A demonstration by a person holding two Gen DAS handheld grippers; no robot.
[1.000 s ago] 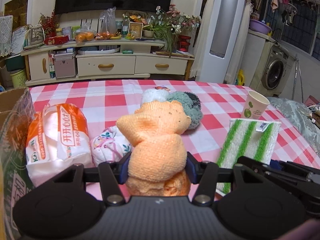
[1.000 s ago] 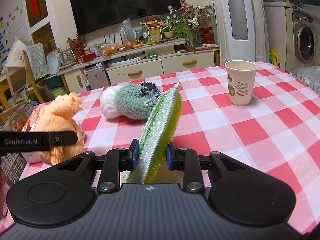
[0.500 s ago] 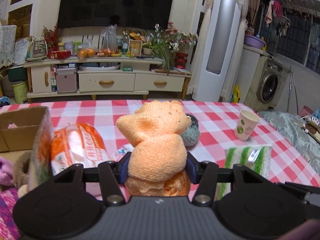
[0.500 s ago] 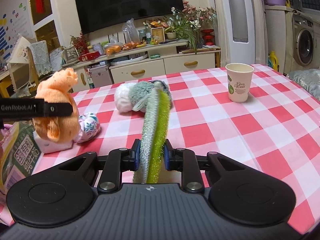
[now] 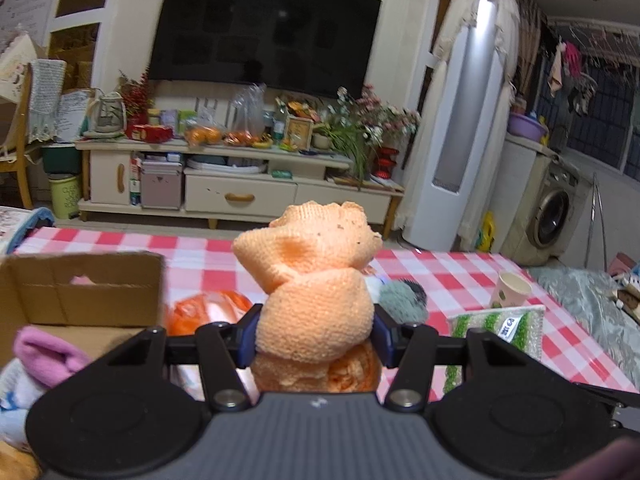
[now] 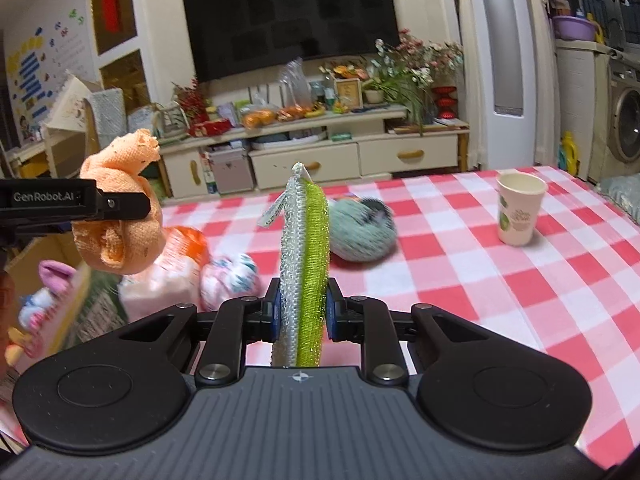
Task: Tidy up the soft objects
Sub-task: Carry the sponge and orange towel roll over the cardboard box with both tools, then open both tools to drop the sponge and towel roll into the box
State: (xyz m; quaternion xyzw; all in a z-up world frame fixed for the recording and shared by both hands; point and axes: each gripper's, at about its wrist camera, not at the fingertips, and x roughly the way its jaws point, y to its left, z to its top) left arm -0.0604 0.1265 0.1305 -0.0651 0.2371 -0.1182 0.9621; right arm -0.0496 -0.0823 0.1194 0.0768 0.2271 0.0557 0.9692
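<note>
Checked red-and-white cloth covers the desk (image 6: pixel 500 280). At its left edge sits an open cardboard box (image 5: pixel 80 292) with a pink cloth (image 5: pixel 44 354) inside. Left tongs (image 5: pixel 314 334) clamp the knotted orange towel (image 5: pixel 316 312) up off the desk, beside the box. Right tongs (image 6: pixel 301 312) pinch the green-and-white scrubbing pad (image 6: pixel 304 264) upright, on edge. Paper cup (image 6: pixel 518 214) stands far right.

We see a coarse knitted orange cloth (image 5: pixel 316 312), matt. The sponge pad (image 6: pixel 304 280) is glittery mesh, white and lime. Tongs bodies are ribbed matt black plastic with metal screws. Cardboard box (image 5: pixel 80 288) is matt brown; paper cup (image 6: pixel 518 212) is smooth; the tabletop (image 6: pixel 500 288) is checked cloth.
</note>
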